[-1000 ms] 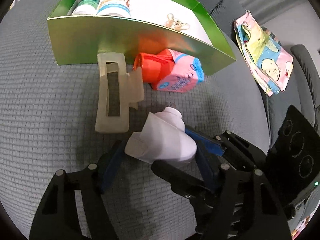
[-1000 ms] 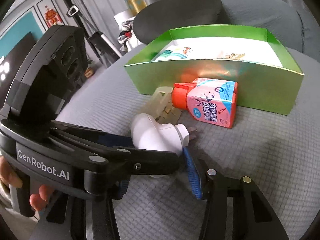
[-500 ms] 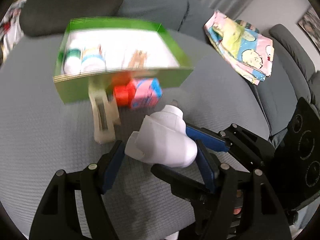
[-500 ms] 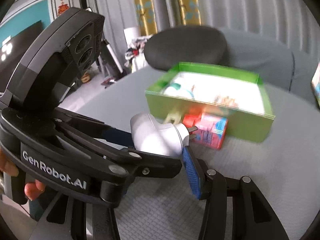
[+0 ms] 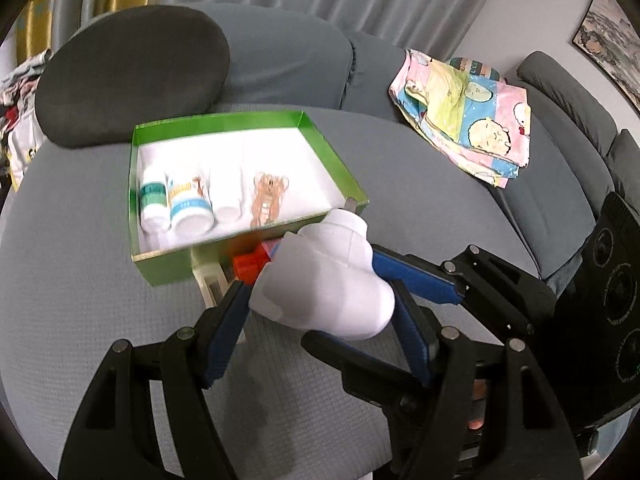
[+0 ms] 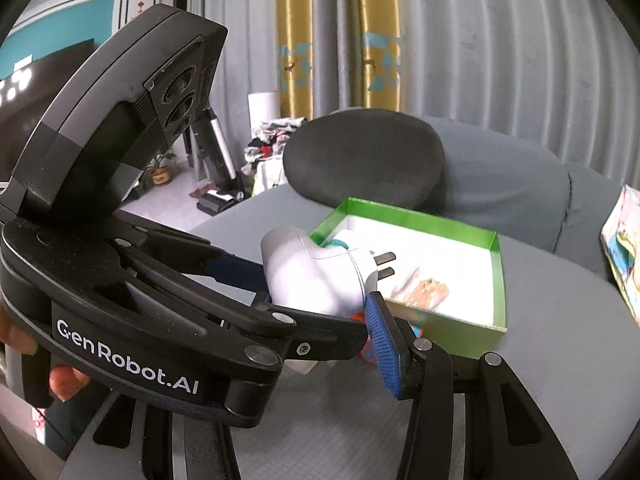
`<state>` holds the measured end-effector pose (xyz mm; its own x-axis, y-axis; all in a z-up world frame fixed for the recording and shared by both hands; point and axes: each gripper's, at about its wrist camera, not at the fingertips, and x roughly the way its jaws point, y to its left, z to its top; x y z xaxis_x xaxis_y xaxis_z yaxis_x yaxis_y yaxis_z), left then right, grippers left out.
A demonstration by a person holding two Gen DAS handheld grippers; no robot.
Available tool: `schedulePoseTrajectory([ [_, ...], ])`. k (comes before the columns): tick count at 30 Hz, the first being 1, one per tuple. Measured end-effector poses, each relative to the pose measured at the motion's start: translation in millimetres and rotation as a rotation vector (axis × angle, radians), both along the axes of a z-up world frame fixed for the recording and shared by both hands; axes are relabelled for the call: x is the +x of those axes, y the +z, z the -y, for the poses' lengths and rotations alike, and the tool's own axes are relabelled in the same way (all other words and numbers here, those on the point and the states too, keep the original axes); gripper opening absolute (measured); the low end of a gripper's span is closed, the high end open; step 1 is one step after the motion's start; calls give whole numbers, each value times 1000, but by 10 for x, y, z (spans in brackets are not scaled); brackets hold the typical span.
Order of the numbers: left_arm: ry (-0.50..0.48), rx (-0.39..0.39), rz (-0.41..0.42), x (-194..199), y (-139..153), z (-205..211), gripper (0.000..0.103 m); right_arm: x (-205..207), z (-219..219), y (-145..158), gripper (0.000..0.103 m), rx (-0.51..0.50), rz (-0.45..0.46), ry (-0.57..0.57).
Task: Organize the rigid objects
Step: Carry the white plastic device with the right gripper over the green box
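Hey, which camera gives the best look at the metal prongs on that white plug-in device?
The right wrist view: both flat metal prongs stick out sideways from the white plastic plug-in device, clear against the green cardboard box. The left wrist view shows only one prong tip behind the body.

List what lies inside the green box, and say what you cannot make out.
Inside the green box: three white bottles lying side by side and a clear hair clip. The near wall hides the floor strip behind it.
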<state>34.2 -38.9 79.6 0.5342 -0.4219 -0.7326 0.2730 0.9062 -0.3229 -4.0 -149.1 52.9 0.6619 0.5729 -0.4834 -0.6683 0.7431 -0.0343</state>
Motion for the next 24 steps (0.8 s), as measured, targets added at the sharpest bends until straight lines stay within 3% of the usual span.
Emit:
schedulePoseTrajectory([
  [12, -1, 3, 23, 484, 128, -67, 69, 439, -100, 147, 51, 8, 16, -10],
  [24, 0, 0, -13, 958, -21, -115, 68, 849, -144, 49, 51, 8, -17, -17],
])
